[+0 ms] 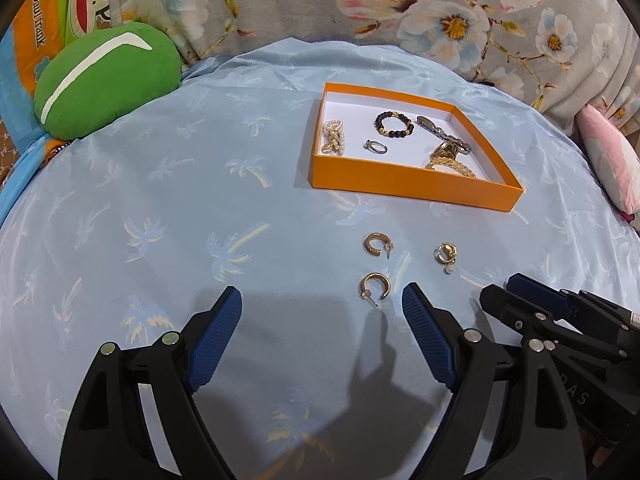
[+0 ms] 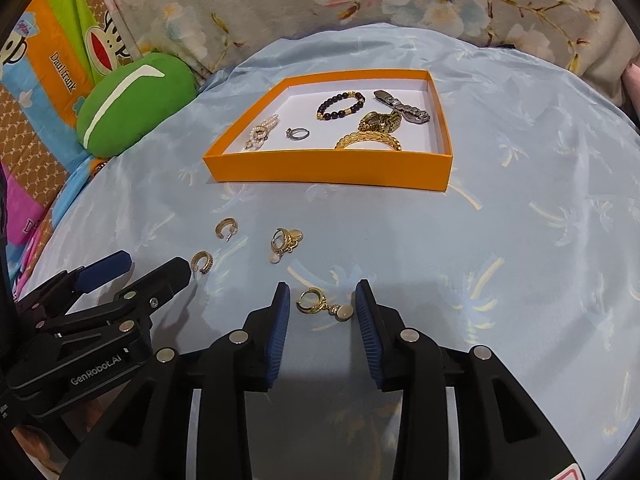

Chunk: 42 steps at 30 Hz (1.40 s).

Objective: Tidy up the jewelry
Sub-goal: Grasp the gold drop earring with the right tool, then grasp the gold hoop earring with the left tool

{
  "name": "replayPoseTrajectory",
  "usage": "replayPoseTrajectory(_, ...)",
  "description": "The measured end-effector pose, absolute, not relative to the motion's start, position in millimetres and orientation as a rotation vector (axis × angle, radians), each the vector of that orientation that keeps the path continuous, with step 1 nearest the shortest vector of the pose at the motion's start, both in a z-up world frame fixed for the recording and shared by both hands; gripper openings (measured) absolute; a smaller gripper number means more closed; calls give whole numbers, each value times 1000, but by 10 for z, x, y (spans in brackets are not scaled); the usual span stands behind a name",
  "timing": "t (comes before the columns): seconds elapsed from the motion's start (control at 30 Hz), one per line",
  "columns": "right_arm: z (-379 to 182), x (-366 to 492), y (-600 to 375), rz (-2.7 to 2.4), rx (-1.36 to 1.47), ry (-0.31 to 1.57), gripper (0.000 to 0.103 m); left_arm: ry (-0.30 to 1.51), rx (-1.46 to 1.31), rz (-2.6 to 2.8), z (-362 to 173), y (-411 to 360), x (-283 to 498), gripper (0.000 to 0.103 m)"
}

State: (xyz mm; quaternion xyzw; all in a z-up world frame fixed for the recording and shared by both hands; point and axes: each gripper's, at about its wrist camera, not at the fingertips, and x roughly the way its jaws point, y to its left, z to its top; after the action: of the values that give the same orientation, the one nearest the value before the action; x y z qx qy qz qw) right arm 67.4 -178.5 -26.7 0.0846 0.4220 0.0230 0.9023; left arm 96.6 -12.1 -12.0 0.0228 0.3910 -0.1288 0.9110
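Note:
An orange box (image 2: pixel 328 168) on the blue palm-print cloth holds a black bead bracelet (image 2: pixel 341 106), a pearl piece (image 2: pixel 260 132), a silver ring (image 2: pixel 298 133), a gold chain (image 2: pixel 368 140) and a silver clasp (image 2: pixel 404 108). My right gripper (image 2: pixel 323 290) is open, and a gold drop earring (image 2: pixel 320 302) lies on the cloth between its pads. A second drop earring (image 2: pixel 285 240) lies further ahead. My left gripper (image 1: pixel 322 294) stands wide open with a gold hoop earring (image 1: pixel 374 288) near its right finger. Another hoop (image 1: pixel 376 244) lies beyond it.
A green cushion (image 1: pixel 104 80) sits at the far left on a cartoon-print blanket (image 1: pixel 24 52). Floral bedding (image 1: pixel 440 8) runs along the back, and a pink pillow (image 1: pixel 612 160) is at the right. The two grippers are side by side, close together.

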Motion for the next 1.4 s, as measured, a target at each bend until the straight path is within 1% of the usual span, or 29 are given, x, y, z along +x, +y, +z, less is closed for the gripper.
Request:
replayPoseTrajectory(0.03, -268, 668, -1775, 46, 171, 873, 33, 805, 47, -266, -120, -123, 963, 80)
replayPoseTrajectory(0.17, -270, 664, -1743, 38, 155, 876, 31, 805, 47, -267, -122, -122, 962, 80)
replayPoseTrajectory(0.2, -270, 664, -1738, 29, 145, 877, 29, 805, 48, -266, -122, -123, 962, 80)
replayPoseTrajectory(0.23, -271, 664, -1734, 17, 139, 879, 21, 804, 49, -267, -120, -126, 964, 80)
replayPoseTrajectory(0.27, -271, 663, -1733, 2, 129, 882, 18, 803, 50, -267, -120, -128, 962, 80)
replayPoseTrajectory(0.3, -271, 660, -1744, -9, 122, 884, 12, 803, 49, -267, -119, -129, 960, 80)
replayPoseTrajectory(0.33, -271, 650, -1757, -11, 124, 884, 9, 804, 48, -267, -118, -131, 956, 80)
replayPoseTrajectory(0.5, -271, 609, -1752, -25, 111, 884, 8, 803, 49, -268, -117, -128, 960, 80)
replayPoseTrajectory(0.67, -260, 553, -1857, -43, 161, 869, 8, 781, 58, -287, -76, -160, 921, 80)
replayPoseTrajectory(0.77, -245, 514, -1930, -70, 170, 863, 8, 755, 86, -322, -27, -269, 875, 80)
replayPoseTrajectory(0.93, -256, 446, -2053, -95, 199, 870, 8, 763, 100, -410, 10, -557, 930, 80)
replayPoseTrajectory(1.03, -255, 408, -2091, -98, 206, 867, 8, 792, 112, -448, -27, -750, 1043, 66)
replayPoseTrajectory(1.13, -259, 401, -2126, -94, 222, 867, 8, 813, 139, -450, -88, -899, 1144, 59)
replayPoseTrajectory(1.17, -261, 395, -2135, -92, 227, 866, 8, 823, 146, -448, -111, -928, 1177, 54)
replayPoseTrajectory(1.2, -263, 393, -2138, -91, 230, 866, 8, 837, 149, -446, -135, -950, 1211, 47)
replayPoseTrajectory(1.27, -264, 395, -2141, -89, 234, 865, 8, 859, 149, -444, -170, -961, 1251, 40)
replayPoseTrajectory(1.37, -263, 397, -2149, -85, 241, 863, 8, 853, 155, -440, -173, -961, 1245, 35)
replayPoseTrajectory(1.4, -265, 397, -2151, -84, 242, 863, 8, 850, 163, -438, -175, -969, 1239, 31)
